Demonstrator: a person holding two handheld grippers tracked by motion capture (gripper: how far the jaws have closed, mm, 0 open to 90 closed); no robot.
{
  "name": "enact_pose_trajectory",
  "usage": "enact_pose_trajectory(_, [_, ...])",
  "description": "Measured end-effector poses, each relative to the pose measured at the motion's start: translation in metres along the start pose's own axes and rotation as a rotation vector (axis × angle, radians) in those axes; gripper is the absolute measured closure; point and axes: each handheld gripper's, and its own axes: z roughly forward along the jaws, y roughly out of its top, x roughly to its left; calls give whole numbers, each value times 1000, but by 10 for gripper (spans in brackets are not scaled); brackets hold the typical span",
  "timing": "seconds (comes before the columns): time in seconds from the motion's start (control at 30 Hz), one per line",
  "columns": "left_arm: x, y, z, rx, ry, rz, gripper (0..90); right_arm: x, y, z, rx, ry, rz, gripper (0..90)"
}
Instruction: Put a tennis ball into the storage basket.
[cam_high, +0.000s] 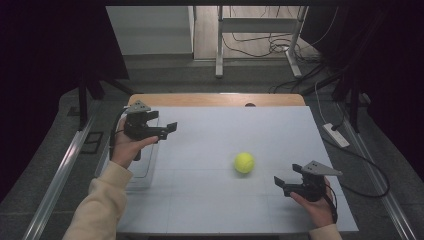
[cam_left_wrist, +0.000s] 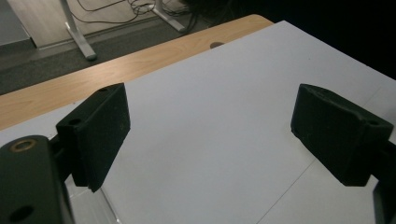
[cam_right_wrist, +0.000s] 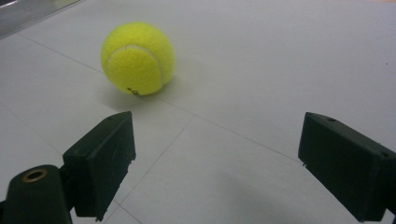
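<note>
The left gripper (cam_high: 170, 128) hovered over the table's (cam_high: 225, 135) left side, jaws wide apart and empty; the tennis ball (cam_high: 244, 162) lay right of centre, near the right gripper (cam_high: 281, 185), likewise agape and empty

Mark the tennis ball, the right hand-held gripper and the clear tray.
tennis ball (cam_high: 244, 162), high view, centre of its felt.
right hand-held gripper (cam_high: 281, 183), high view, midway between its fingertips.
clear tray (cam_high: 150, 170), high view, right wall.

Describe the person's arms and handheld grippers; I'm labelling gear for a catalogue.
Both forearms wear cream knit sleeves. The left gripper and right gripper are matte black, each with two blocky rectangular jaws, a grey three-cornered plate on top and a black trailing cable.
</note>
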Motion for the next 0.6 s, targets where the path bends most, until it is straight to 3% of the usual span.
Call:
enact_pose_trajectory(0.43, [-18,-1,16,26,-42,34,130,1,0,1,-2,7,-8,112])
enact_pose_trajectory(0.6, [-23,0,19,34,-50,53,130,4,2,-1,-25,35,24,112])
